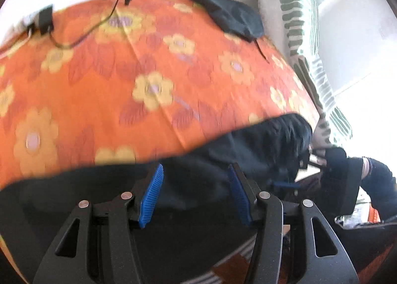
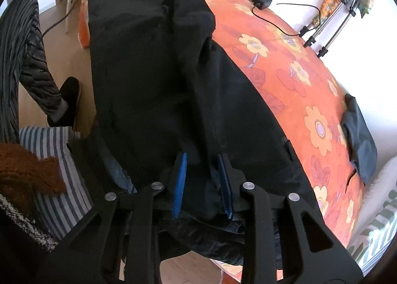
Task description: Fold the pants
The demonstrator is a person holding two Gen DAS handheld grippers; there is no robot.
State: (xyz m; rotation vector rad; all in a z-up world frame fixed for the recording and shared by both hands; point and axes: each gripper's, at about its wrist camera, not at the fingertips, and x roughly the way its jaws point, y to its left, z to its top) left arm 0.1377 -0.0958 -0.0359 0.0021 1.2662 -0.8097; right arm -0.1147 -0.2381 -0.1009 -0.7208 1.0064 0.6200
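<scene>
Black pants (image 2: pixel 153 80) look soft and floppy, so pinch a hem or waistband edge; left gripper (image 1: pixel 196 194) is released, right gripper (image 2: pixel 204 182) maybe loosely straddling a fold.

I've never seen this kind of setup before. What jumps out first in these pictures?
The bright orange flowered bedspread fills the scene. Black pants lie across its near edge, just ahead of the blue-padded fingers. A smaller dark folded cloth sits at the bed's far corner, beside a green-and-white striped pillow.
</scene>
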